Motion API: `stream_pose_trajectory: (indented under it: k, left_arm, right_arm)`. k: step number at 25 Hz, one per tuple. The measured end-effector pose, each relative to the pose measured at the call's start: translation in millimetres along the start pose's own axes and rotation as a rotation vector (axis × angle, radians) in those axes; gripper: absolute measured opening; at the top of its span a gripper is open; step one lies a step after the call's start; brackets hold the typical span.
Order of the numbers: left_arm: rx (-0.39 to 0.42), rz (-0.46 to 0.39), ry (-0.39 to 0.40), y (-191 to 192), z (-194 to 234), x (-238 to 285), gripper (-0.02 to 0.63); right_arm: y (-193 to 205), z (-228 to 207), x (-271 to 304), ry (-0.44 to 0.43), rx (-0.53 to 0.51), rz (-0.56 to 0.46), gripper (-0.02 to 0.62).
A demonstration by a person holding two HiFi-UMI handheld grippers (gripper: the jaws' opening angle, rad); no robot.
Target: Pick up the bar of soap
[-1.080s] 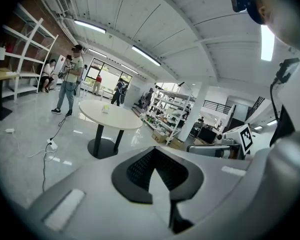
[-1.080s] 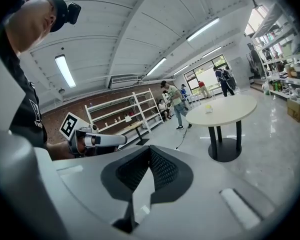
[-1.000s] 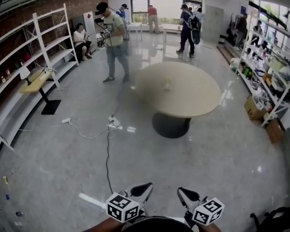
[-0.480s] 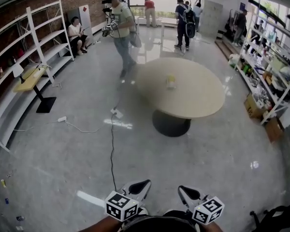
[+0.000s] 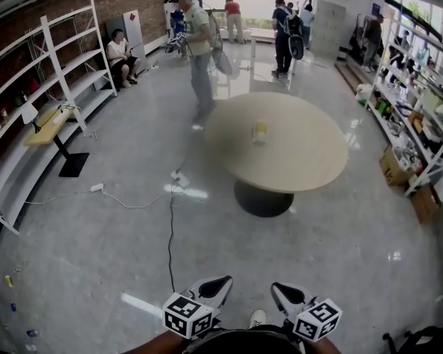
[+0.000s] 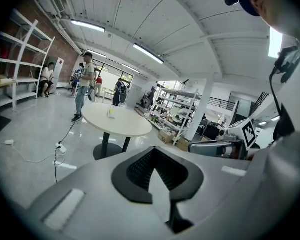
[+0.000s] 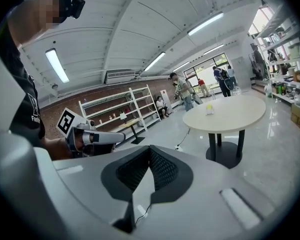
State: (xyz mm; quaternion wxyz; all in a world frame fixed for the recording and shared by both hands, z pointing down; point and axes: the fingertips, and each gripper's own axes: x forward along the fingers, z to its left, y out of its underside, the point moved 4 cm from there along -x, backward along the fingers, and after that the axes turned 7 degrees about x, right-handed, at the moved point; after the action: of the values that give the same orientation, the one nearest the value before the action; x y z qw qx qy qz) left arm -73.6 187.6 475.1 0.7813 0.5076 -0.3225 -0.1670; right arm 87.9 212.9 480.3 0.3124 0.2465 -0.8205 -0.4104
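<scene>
The left hand-held gripper and the right hand-held gripper are both clenched on nothing, with the tips meeting. They are held low in front of the person and well apart from the round desk. The bar of soap, a small pale yellow block, sits alone near the middle of the desk. I judge it light and stiff but smooth, so it may slip out from the pads. It is best to take it across its two narrower sides, at the middle, without a hard squeeze. The head view shows the desk top from above and the soap's place on it. Only the gripper views show plainly that the jaws are together. They also show the soap from the side, standing a little proud of the top.
</scene>
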Motion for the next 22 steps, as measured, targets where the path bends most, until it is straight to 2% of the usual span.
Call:
stream_pose_trajectory:
  k: [6,18,22]
  left_arm:
    - [0.007,-0.012,-0.008,-28,-21,64,0.008]
    - [0.057,0.003,-0.048,-55,-42,142,0.008]
    - [0.043,0.012,-0.063,-60,-28,155,0.006]
  right_arm:
    - [-44,-61,-12,-0.042,-0.034,-0.035,0.006]
    - [-66,-144,-23,-0.079,0.0,-0.026,0.006]
    - [-75,-161,-17,-0.071,0.014,-0.033,0.006]
